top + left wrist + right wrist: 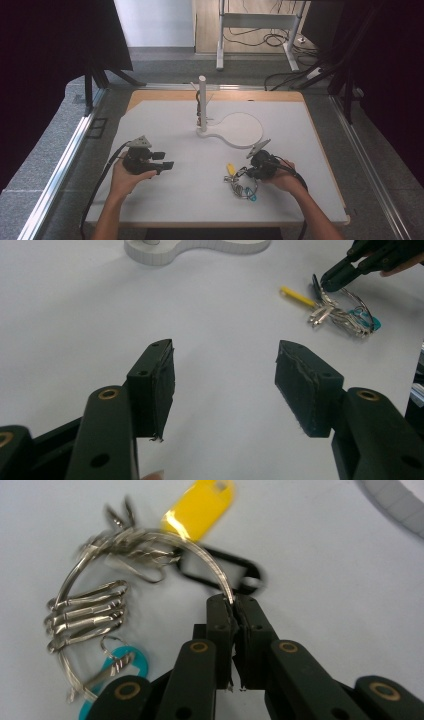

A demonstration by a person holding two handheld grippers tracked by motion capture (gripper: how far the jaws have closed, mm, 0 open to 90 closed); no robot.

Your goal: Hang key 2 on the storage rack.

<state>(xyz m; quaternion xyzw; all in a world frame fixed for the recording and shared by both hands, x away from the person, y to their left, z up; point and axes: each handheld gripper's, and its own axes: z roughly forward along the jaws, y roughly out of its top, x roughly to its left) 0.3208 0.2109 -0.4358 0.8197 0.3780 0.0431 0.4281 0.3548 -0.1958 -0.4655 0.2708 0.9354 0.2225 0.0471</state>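
On white table (175, 200), grey carpet (45, 160) w/ cables (280, 40).

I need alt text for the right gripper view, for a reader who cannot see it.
The right gripper pinches a large metal key ring between its closed black jaws on a white table. The ring carries metal clips, a yellow tag, a black tag and a teal tag.

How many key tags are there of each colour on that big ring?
Yellow tag: 1
Black tag: 1
Teal tag: 1
Total: 3 tags, all on the wire ring pinched in the right claw.
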